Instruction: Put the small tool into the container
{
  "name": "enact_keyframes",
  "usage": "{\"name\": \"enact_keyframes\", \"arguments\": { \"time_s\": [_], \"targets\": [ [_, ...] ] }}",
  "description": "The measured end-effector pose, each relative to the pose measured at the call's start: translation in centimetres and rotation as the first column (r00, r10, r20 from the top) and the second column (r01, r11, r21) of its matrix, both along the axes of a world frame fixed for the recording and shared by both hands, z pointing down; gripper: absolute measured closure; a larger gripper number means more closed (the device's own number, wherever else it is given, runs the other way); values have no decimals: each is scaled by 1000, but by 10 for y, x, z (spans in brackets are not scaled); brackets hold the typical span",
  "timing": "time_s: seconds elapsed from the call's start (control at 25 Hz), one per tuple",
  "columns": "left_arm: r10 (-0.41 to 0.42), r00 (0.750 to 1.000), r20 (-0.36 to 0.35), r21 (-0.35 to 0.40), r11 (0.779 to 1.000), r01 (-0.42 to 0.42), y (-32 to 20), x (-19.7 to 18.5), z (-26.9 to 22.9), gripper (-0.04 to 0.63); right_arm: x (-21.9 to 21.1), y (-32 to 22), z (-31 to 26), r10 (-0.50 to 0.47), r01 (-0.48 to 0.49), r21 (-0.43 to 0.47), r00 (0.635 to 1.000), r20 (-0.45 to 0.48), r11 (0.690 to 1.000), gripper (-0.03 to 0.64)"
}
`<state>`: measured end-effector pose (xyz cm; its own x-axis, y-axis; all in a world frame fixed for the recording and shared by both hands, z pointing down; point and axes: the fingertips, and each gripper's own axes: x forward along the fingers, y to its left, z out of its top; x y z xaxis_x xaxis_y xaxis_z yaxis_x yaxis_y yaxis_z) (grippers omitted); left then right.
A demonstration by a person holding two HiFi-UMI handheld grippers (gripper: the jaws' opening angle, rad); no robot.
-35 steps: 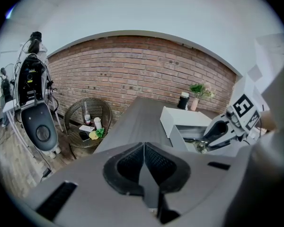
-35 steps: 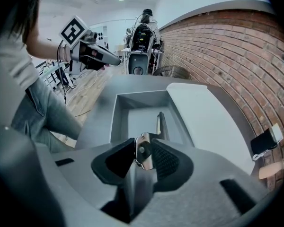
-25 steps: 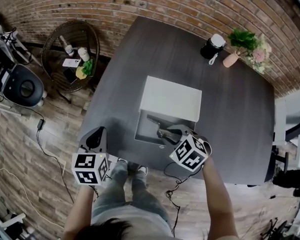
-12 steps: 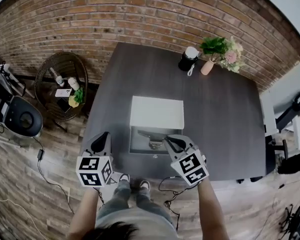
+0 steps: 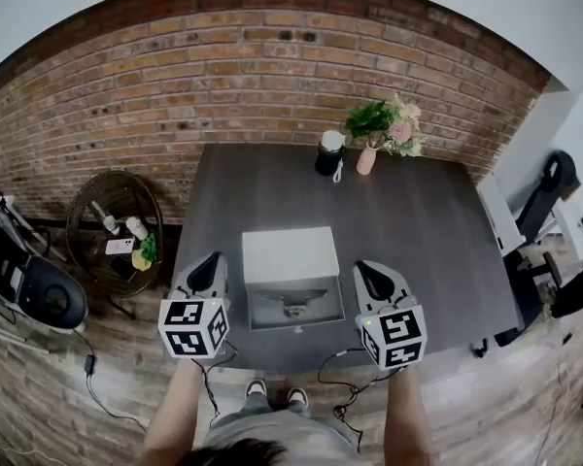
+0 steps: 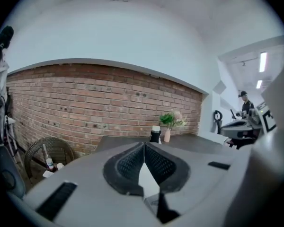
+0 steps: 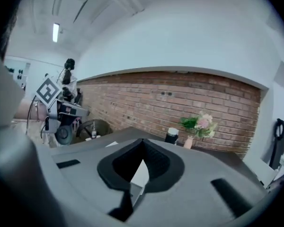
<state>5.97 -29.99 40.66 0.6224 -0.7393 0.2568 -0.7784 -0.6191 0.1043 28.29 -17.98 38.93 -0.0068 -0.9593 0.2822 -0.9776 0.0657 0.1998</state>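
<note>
One container point(image 5: 290, 256), one small tool point(image 5: 293, 309) inside, left gripper point(image 5: 211, 259), right gripper point(image 5: 368, 267)

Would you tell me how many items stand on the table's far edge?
2: a black white-lidded jar, and a pink vase of flowers right beside it, on its right; none seems hidden.

Head view overhead, gripper views facing wall point(image 6: 85, 108)

Matt table point(image 5: 437, 231), rough brick wall point(image 5: 175, 95)
</note>
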Motion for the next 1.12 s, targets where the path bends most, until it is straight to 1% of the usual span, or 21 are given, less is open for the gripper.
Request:
{"name": "enact_keyframes", "arguments": {
  "time_s": [0.08,0.2,0.32,0.44,0.52,0.68,0.8,0.96,1.12],
  "targets": [
    [14,1000,-12,27,1000,-14,-3,9,-13,588,13,10,-21,87,-88,82,996,10,993,612],
    [30,999,-36,59,998,-28,-7,20,-32,588,27,23,-41,199,-203,168,979,38,965,614],
    [41,998,-51,88,995,-36,-7,27,-47,588,36,33,-43,276,-292,195,955,105,936,614],
    [42,997,-63,108,994,-35,-5,30,-55,588,43,41,-39,326,-353,192,932,160,916,614],
    [39,997,-72,111,993,-31,-3,31,-57,588,44,44,-38,339,-369,188,925,172,910,614],
    [36,995,-89,94,995,-28,-1,31,-54,588,42,45,-39,347,-373,184,924,159,909,614],
    [33,995,-96,83,996,-25,-1,29,-51,586,41,46,-41,355,-382,180,920,167,906,614],
    [22,994,-104,73,997,-15,0,23,-48,588,42,49,-41,370,-393,157,916,158,906,615],
    [10,994,-113,62,998,-3,0,19,-46,588,43,50,-42,370,-395,154,913,171,906,615]
  ]
}}
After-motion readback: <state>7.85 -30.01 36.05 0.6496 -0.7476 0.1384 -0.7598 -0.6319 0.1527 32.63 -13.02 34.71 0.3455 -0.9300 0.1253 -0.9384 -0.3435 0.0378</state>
